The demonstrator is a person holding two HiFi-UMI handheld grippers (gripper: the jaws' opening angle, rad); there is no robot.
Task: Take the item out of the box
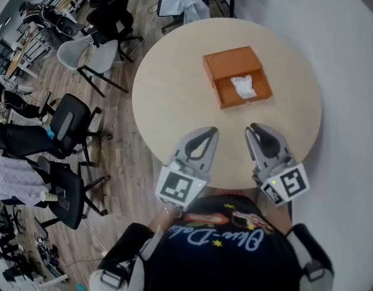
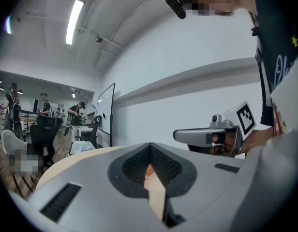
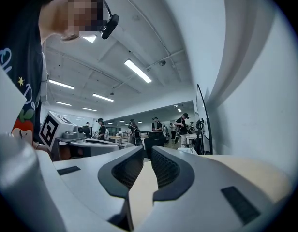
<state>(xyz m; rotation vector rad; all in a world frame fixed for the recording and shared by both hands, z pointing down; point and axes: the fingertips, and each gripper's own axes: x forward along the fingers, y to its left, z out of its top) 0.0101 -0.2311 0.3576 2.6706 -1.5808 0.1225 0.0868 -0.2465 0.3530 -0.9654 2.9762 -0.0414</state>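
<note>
Only the head view shows the orange box [image 1: 238, 76], open on the round counter [image 1: 174, 102] with the white item [image 1: 243, 87] inside. The left gripper [image 1: 211, 131] and right gripper [image 1: 252, 128] hover well short of it.

Left gripper view: jaws clenched, empty.

Right gripper view: jaws together, empty, with people [image 3: 182, 124] standing far behind.

Your worktop [image 1: 174, 102] is a round, pale wood-coloured top. Directly on it sits an orange box [image 1: 232, 64], toward the far right side. Its drawer is pulled open toward you, well back from the near edge.
</note>
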